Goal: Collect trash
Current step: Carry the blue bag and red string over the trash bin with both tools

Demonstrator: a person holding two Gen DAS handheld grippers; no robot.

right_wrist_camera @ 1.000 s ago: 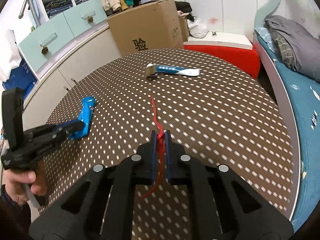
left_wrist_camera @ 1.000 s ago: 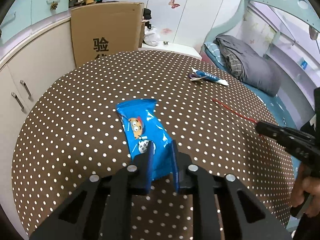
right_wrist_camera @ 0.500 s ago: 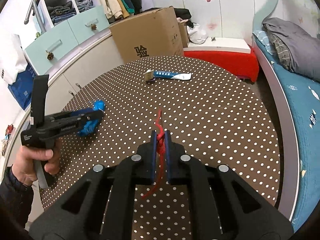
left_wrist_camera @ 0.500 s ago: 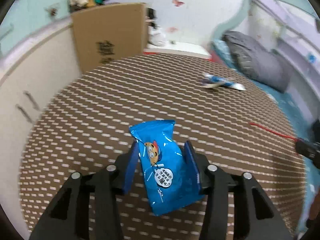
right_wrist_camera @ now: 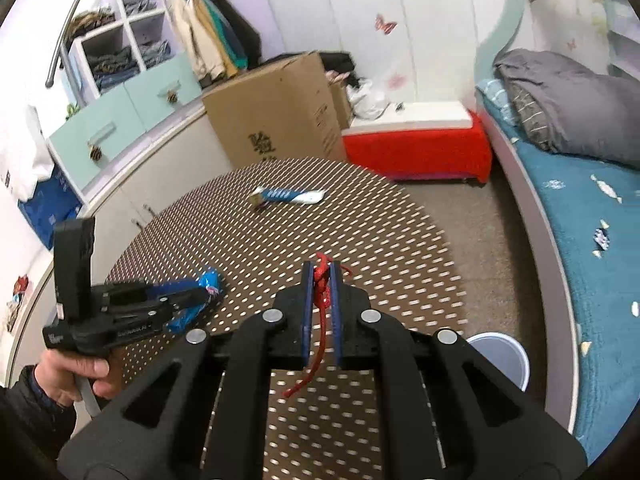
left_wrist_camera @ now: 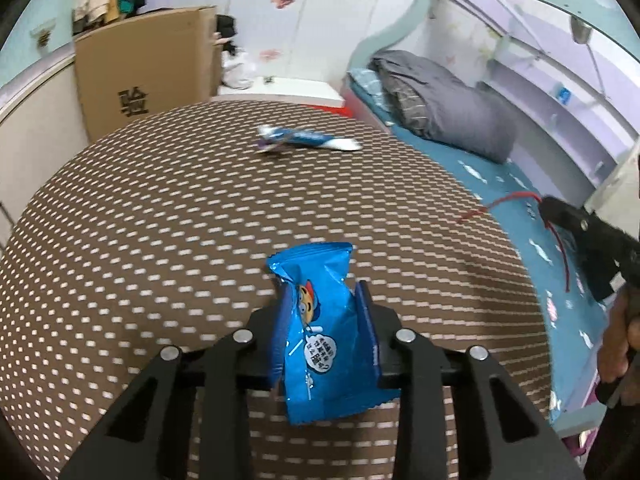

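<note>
From my remote station I take the round table, covered in brown cloth with white dots, as the reference for every position.

Nearest the left wrist camera, my left gripper has the glossy blue plastic snack wrapper between its blue pads. The jaws are closing, and both pads lie against the sides of the wrapper, which stands upright and raised over the table's near edge. Its lower end hangs below the fingers.

My right gripper is clenched on a knotted red string. The knot sits between the pads and a loose tail dangles beneath them, above the near part of the table. From the left wrist view this gripper is off the table's right edge, with the string's free end trailing back toward the cloth.

A white round bin stands on the floor just beside the table's near right edge.

Farther out, a blue-and-white tube-shaped wrapper lies flat on the far part of the table, well apart from both grippers.

Beyond the table's far edge stand a large brown cardboard box and a low red bench with a white top. A bed with a teal sheet runs along the table's right side.
</note>
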